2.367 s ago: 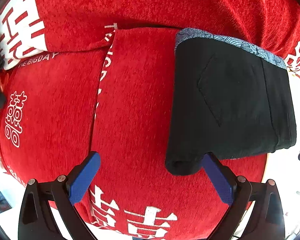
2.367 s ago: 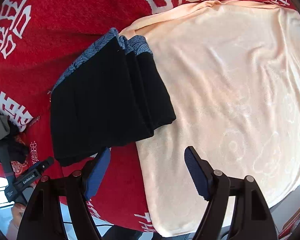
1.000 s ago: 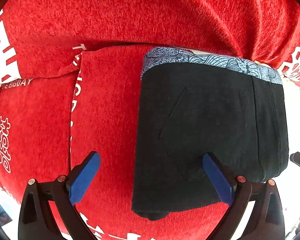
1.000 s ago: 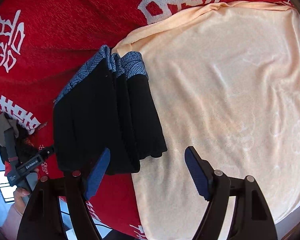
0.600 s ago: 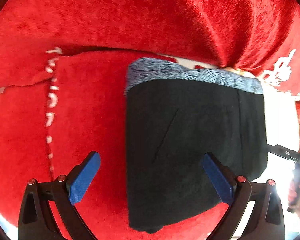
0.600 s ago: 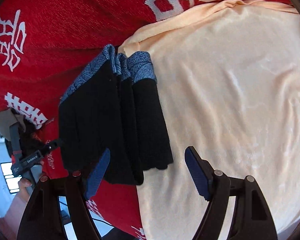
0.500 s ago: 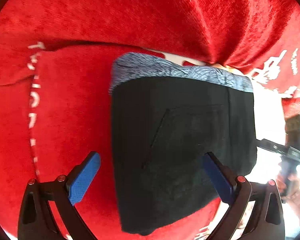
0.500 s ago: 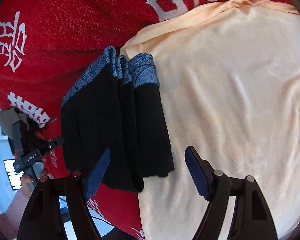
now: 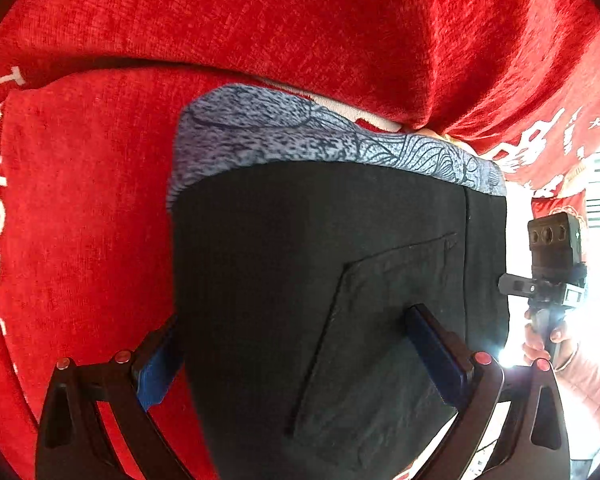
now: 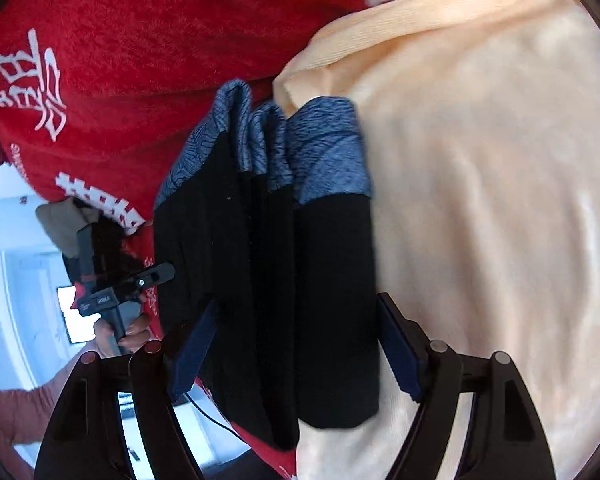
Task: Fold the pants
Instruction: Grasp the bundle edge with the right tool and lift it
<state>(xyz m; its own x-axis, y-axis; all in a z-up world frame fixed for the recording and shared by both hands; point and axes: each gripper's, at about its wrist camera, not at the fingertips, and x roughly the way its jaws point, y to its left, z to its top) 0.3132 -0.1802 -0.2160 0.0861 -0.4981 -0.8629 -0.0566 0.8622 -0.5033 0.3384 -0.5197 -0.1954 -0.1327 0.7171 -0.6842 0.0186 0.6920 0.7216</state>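
Note:
Folded black pants [image 9: 300, 260] with a blue-grey patterned waistband [image 9: 300, 144] lie on a red blanket [image 9: 80, 200]. My left gripper [image 9: 296, 356] is open and low over their near end. Its left pad sits at the pants' left edge and its right pad over the back pocket. In the right wrist view the pants [image 10: 260, 260] show as stacked layers, half on a peach blanket [image 10: 480, 160]. My right gripper [image 10: 296, 348] is open and straddles their near end, one pad at each side. Whether any pad touches the cloth is unclear.
The red blanket [image 10: 140, 40] bears white printed characters and rises in folds behind the pants. A hand [image 9: 540, 344] holds the right gripper's body [image 9: 552, 264] at the right. Another hand [image 10: 128, 336] holds the left gripper's handle [image 10: 108, 296]. The couch edge is near.
Both grippers have come down and tilted toward the pants, which now fill more of each view and lie between each pair of fingers. The jaws' width looks the same.

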